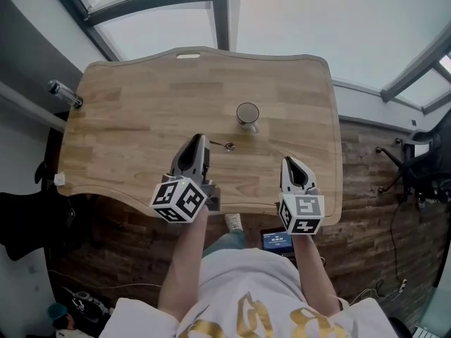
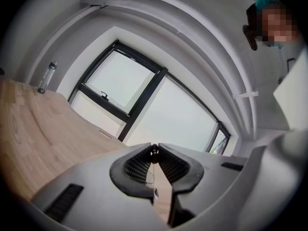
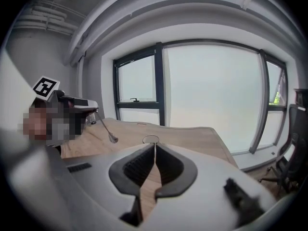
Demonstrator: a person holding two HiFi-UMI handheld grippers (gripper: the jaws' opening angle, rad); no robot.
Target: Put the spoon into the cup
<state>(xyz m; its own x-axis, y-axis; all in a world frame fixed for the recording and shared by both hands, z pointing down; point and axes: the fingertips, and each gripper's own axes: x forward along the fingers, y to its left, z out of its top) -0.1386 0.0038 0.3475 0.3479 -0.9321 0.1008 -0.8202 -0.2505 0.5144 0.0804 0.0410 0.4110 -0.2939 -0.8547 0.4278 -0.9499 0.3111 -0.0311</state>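
Observation:
My left gripper (image 1: 199,140) is shut on the handle end of a small metal spoon (image 1: 223,146). The spoon sticks out toward a cup (image 1: 247,115) that stands upright a little farther back and to the right on the wooden table (image 1: 141,118). In the right gripper view the spoon (image 3: 107,129) hangs slanted from the left gripper, bowl down, above the tabletop and left of the cup's rim (image 3: 151,139). In the left gripper view the spoon (image 2: 154,177) dangles between the closed jaws of the left gripper (image 2: 154,150). My right gripper (image 1: 295,163) (image 3: 154,146) is shut and empty, near the table's front right.
A clear bottle (image 1: 65,94) (image 2: 46,76) stands at the table's far left corner. An office chair (image 1: 423,162) is off to the right. A small screen (image 1: 277,241) lies on the floor below the table's front edge.

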